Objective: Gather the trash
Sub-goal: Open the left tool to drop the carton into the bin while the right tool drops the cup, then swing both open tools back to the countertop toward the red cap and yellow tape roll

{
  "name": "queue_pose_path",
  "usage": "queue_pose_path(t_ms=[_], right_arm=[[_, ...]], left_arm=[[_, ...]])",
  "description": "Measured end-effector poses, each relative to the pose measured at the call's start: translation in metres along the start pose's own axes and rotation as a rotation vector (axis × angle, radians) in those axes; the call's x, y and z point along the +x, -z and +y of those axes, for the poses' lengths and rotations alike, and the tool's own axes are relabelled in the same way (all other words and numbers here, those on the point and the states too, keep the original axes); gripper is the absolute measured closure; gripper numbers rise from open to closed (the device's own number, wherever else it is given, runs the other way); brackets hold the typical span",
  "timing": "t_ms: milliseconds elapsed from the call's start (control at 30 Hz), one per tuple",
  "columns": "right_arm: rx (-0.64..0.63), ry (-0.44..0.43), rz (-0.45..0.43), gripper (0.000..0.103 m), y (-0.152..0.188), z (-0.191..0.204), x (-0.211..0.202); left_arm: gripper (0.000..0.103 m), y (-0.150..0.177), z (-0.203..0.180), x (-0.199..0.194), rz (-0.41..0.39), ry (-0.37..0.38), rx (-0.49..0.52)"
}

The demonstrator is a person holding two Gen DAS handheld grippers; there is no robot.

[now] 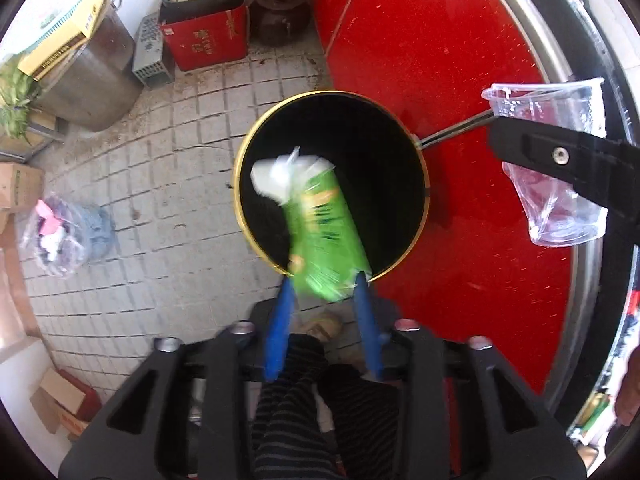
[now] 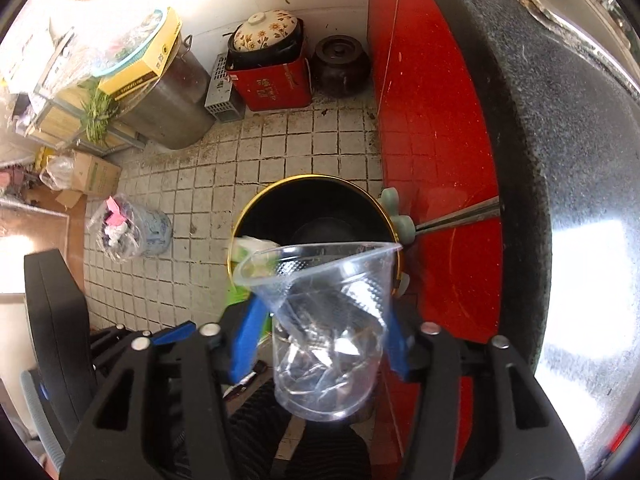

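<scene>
A black bin with a gold rim (image 1: 240, 184) stands on the tiled floor below both grippers; it also shows in the right wrist view (image 2: 256, 204). A green snack bag (image 1: 324, 232), blurred by motion, hangs over the bin's mouth just past my left gripper (image 1: 324, 284), whose blue fingers stand apart beside the bag's lower end. My right gripper (image 2: 324, 312) is shut on a crumpled clear plastic cup (image 2: 328, 328) above the bin's near rim. The cup (image 1: 556, 160) and the right gripper's black finger show at the right of the left wrist view.
A red cabinet front (image 1: 460, 80) with a metal handle (image 1: 456, 130) stands right of the bin. At the far wall are a steel pot (image 2: 176, 100), a red box (image 2: 272, 84) with a flowered pot on it, and a dark jar (image 2: 340, 64). A bagged bundle (image 2: 128, 228) lies left.
</scene>
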State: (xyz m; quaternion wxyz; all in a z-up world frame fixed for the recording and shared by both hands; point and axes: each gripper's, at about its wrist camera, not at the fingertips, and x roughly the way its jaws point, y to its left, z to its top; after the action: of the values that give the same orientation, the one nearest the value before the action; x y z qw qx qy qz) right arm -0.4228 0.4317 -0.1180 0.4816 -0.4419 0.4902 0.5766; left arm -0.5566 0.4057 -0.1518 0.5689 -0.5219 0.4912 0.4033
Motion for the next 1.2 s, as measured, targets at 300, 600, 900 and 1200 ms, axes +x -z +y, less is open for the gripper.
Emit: queue_pose_path(t_ms=[300, 600, 900, 1200], right_arm=[[0.015, -0.050, -0.050, 0.023, -0.010, 0.005, -0.026], [0.110, -0.134, -0.241, 0.016, 0.004, -0.032, -0.136], [0.520, 0.113, -0.336, 0.007, 0.172, -0.209, -0.227], [1.169, 0.327, -0.320, 0.007, 0.520, -0.333, -0.272]], left_arm=[[0.032, 0.001, 0.006, -0.036, -0.101, 0.003, -0.029], [0.023, 0.016, 0.006, -0.086, -0.161, -0.094, -0.053], [0.010, 0.015, -0.167, -0.127, -0.247, -0.017, 0.347], [0.010, 0.093, -0.371, -0.096, -0.141, 0.094, 0.773]])
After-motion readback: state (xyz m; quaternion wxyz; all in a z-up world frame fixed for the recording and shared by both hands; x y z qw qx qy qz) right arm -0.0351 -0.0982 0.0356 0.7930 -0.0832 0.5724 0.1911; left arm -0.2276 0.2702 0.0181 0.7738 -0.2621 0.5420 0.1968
